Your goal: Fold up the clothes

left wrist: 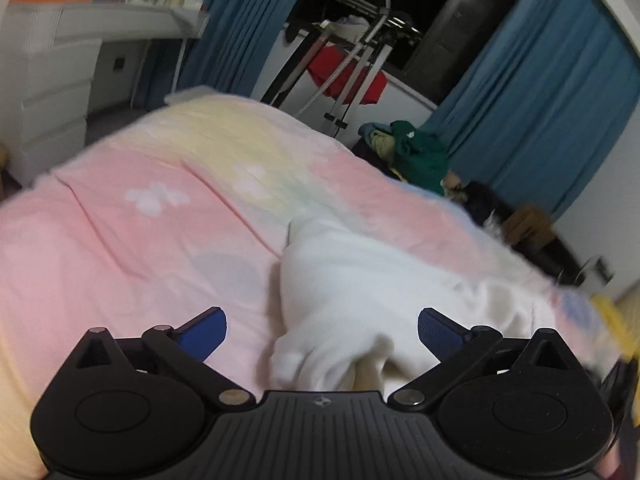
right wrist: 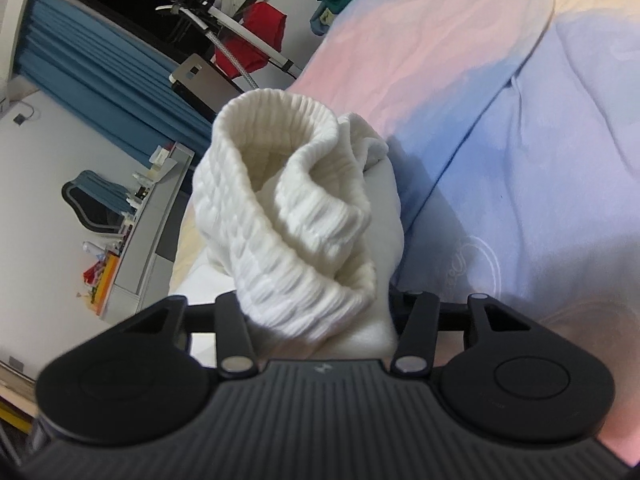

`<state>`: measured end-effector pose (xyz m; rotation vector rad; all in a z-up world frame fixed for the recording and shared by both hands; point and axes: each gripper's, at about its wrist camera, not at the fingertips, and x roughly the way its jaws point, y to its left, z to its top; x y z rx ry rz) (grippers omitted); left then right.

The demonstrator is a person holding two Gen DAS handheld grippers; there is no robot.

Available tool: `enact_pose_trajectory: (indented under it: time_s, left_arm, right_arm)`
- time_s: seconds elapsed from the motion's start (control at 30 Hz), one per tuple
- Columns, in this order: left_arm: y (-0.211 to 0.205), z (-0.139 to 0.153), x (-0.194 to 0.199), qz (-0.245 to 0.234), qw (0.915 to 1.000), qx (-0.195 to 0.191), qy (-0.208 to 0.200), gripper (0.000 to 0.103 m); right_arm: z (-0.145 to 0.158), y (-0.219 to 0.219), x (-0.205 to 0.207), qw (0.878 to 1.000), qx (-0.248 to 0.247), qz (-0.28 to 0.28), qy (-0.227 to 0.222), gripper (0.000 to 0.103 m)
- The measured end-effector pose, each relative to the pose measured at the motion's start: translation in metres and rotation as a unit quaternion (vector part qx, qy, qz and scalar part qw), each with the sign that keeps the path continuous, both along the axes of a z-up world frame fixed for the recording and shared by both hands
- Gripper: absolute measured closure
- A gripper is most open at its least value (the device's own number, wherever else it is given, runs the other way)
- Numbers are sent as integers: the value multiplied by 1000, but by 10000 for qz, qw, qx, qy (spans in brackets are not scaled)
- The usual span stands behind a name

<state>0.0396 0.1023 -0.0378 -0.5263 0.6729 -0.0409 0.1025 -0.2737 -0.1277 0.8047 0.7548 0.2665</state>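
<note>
A white garment (left wrist: 360,280) lies bunched on the pink, yellow and blue bed cover (left wrist: 140,220). My left gripper (left wrist: 322,316) hangs just over its near end with the blue pads (left wrist: 204,332) spread wide on either side and not touching the cloth. In the right wrist view the same white garment (right wrist: 280,200) shows its ribbed cuff, standing up in a loop straight ahead. My right gripper (right wrist: 316,300) has its jaws drawn halfway in around the bundle below that cuff. The cloth fills the gap and hides the fingertips.
A drying rack (left wrist: 352,60) with a red garment (left wrist: 344,72) stands beyond the bed. A pile of green clothes (left wrist: 416,152) lies at the bed's far right edge. White drawers and a desk (left wrist: 52,80) are at left, blue curtains (left wrist: 540,100) behind.
</note>
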Motion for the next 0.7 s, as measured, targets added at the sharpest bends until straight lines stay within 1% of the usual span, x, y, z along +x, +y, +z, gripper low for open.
enact_pose_trajectory:
  time_s: [0.07,0.13,0.17,0.2,0.23,0.33,0.47,0.53,0.57,0.63,0.7]
  left_arm:
    - [7,-13,28,-59,9978,-453,479,0]
    - [12,-32,53,-173,9899,-967,1022,1]
    - [12,-41,63,-192,9848,-1128,1303,1]
    - [13,-50,72,-210,9797,-1292,1518,1]
    - [13,-55,77,-236,9763,-1423,1613,1]
    - [10,-65,87,-354,9709,-1613,1734,1]
    - [2,-68,92,-586,9718,-1602,1629,7]
    - [-1,-69,93,-670,9733,-1541,1564,15]
    - [-3,-69,93,-708,9742,-1505,1528,17]
    - [-4,-69,93,-761,9759,-1436,1459,24]
    - [-4,-69,91,-789,9772,-1389,1401,29]
  right_arm:
    - [1,0,0,10000,-2,5,-30,52]
    - [2,-1,-1,10000,-15,3,-87,52]
    - [5,1,-1,9999,-25,10,-137,53]
    - [7,3,-1,9998,-37,18,-191,53]
    - [9,3,-2,9996,-56,35,-264,53]
    - [13,4,-4,9990,-142,74,-423,53]
    - [7,3,1,9994,-100,1,-331,53]
    - [2,1,3,9997,-20,-87,-230,53]
    - [0,1,2,9997,-11,-108,-223,53]
    - [-2,0,0,9997,3,-146,-213,53]
    - [1,2,-2,9995,-53,-154,-270,53]
